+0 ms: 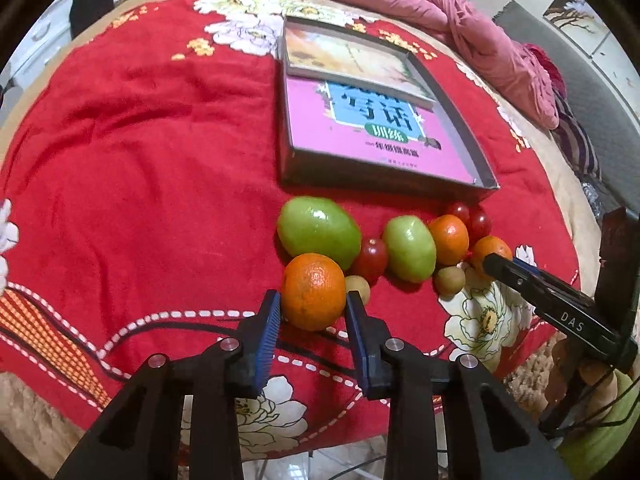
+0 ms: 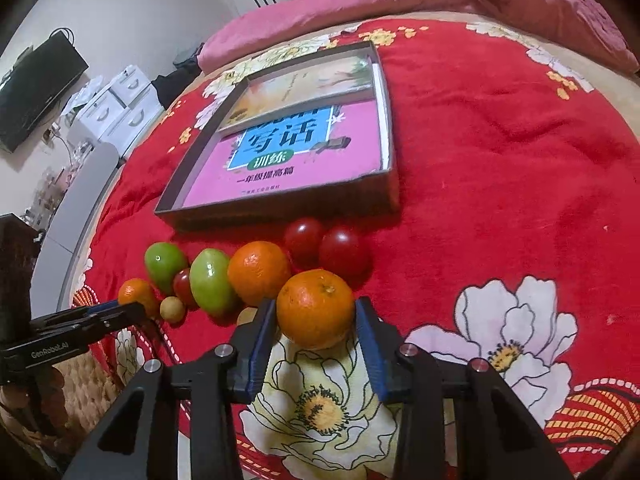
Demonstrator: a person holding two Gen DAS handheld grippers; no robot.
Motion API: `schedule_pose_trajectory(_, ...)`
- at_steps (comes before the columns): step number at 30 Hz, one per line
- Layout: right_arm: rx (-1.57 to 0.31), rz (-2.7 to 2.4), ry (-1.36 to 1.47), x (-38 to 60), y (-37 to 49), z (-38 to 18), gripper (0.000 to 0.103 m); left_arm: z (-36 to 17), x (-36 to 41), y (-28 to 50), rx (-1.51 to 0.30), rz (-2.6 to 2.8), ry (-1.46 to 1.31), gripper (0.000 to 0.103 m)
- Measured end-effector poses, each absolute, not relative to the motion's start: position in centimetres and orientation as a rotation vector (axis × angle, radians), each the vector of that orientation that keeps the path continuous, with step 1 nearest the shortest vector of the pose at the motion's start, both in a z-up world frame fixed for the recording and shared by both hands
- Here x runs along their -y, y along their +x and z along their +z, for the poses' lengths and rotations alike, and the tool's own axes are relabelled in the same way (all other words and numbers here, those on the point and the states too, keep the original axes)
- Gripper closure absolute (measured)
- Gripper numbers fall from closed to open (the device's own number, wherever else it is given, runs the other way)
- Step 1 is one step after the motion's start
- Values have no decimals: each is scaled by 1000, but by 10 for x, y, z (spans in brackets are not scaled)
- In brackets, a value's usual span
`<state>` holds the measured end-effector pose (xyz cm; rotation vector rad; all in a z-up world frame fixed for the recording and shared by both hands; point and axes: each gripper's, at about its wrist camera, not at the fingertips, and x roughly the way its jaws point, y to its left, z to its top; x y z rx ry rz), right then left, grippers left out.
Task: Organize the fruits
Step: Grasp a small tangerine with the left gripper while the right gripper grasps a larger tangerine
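Note:
A row of fruit lies on the red flowered blanket point(image 1: 140, 160) in front of a shallow dark box point(image 1: 384, 178). My left gripper point(image 1: 313, 295) is shut on the nearest orange point(image 1: 314, 300), its blue pads pressed on both sides. In the right wrist view my right gripper point(image 2: 316, 303) is shut on another orange point(image 2: 316, 312) at the row's right end. A third orange point(image 2: 258, 272), two green fruits point(image 1: 318, 230) point(image 1: 410, 248), several red cherry tomatoes point(image 2: 344, 250) and small yellowish fruits point(image 1: 450, 280) lie between and behind them.
The box holds a pink book point(image 1: 360, 128) and a pale book point(image 1: 352, 56) at its far end. A pink quilt point(image 1: 460, 20) is bunched along the bed's back edge. A television point(image 2: 36, 88) and white drawers point(image 2: 116, 108) stand off the bed's left side.

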<state>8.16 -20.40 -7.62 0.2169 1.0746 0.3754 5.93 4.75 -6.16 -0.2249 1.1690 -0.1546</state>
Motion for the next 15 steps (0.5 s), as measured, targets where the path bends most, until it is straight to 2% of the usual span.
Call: schedule_pose_trajectory(15, -956, 385, 160, 200, 88, -37, 62, -27, -43, 72, -1101, -165, -217, 70)
